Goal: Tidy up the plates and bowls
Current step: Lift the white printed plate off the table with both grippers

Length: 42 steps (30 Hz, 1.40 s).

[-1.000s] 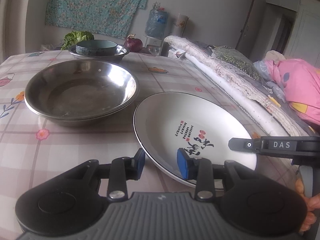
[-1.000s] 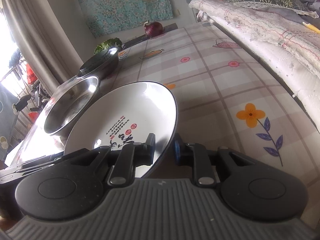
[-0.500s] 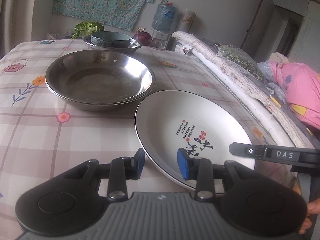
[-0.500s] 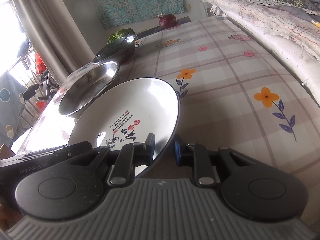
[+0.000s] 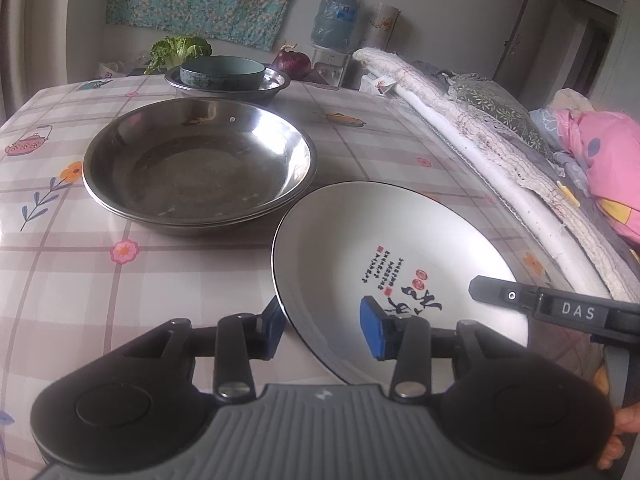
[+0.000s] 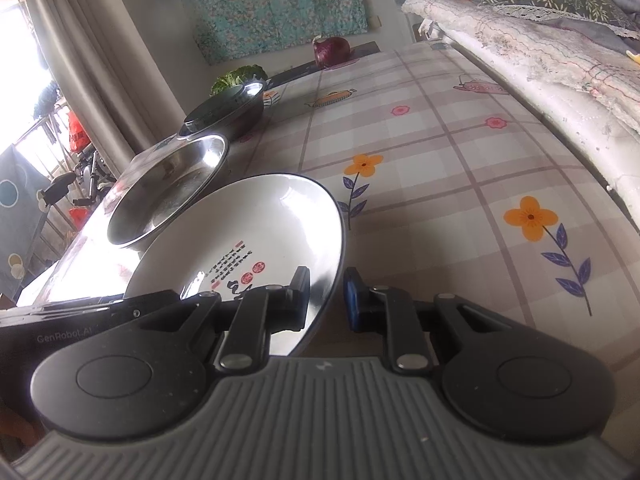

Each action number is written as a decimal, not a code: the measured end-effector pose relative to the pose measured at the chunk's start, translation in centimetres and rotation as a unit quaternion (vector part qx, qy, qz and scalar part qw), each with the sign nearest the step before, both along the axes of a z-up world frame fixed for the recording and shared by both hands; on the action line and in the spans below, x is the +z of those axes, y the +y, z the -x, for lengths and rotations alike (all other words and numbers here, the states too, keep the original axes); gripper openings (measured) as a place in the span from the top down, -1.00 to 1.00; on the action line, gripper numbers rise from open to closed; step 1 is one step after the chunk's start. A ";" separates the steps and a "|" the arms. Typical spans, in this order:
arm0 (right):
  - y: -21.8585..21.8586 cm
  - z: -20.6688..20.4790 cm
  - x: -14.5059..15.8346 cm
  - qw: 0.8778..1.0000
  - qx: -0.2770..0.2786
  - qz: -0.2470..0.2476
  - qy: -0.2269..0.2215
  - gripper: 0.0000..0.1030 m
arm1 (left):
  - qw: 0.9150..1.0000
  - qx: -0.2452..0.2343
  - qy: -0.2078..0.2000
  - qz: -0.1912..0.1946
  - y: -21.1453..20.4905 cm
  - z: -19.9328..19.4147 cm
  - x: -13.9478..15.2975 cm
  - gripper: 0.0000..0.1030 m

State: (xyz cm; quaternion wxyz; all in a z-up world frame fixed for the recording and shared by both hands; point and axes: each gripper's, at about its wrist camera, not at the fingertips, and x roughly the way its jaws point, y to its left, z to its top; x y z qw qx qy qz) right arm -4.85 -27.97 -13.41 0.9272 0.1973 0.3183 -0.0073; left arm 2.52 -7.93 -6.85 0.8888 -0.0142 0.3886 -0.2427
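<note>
A white plate [image 5: 392,240] with black and red calligraphy is held over the checked tablecloth by both grippers. My left gripper [image 5: 324,330] is shut on its near-left rim, one blue pad above and one below. My right gripper [image 6: 326,298] is shut on the plate's [image 6: 260,232] opposite rim; it shows at the right of the left wrist view [image 5: 552,308]. A wide steel basin [image 5: 196,164] stands just beyond the plate, also in the right wrist view [image 6: 168,188]. Behind it a teal bowl [image 5: 222,72] sits inside a smaller steel bowl [image 5: 276,84].
A red onion [image 5: 291,62] and a leafy green vegetable [image 5: 180,48] lie at the table's far edge. A bed with folded quilts [image 5: 480,132] runs along the table's right side. A curtain [image 6: 80,60] and window are to the left.
Both grippers have carried the plate forward and leftward over the table; the steel basin now appears closer and more centred. Both grips are unchanged.
</note>
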 end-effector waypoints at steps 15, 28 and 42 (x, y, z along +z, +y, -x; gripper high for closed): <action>0.0 -0.3 -0.1 1.000 0.001 -0.001 -0.003 0.67 | 1.000 0.004 -0.005 -0.007 -0.5 0.4 0.0 0.07; -0.2 -0.4 -0.2 1.000 0.001 -0.012 -0.005 0.63 | 1.000 0.003 -0.008 -0.007 -0.5 0.5 -0.1 0.01; -0.3 -0.4 -0.3 1.000 0.000 -0.018 -0.006 0.63 | 1.000 0.003 -0.008 -0.007 -0.5 0.5 -0.1 0.01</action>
